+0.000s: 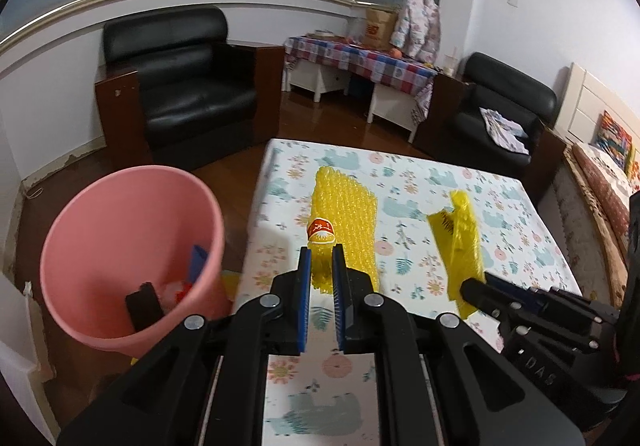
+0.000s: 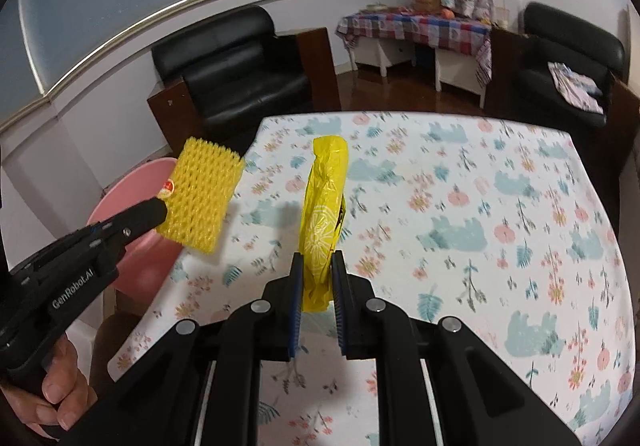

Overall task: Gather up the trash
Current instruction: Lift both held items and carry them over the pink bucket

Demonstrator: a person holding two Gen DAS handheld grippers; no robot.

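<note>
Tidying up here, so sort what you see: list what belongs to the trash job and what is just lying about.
For the job:
yellow foam net, held in left tongs
yellow plastic bag, held in right tongs
pink bin

Lying about:
armchairs
cardboard box
hanging jacket

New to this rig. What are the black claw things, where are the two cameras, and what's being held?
No robot here: a person holds a handheld gripper in each hand, each with a fisheye camera looking along its fingers. The left wrist view shows the left gripper shut on a yellow foam fruit net. The right wrist view shows the right gripper shut on a yellow plastic wrapper. Both are lifted over a table with a floral tablecloth. A pink bin beside it already holds some trash.
</note>
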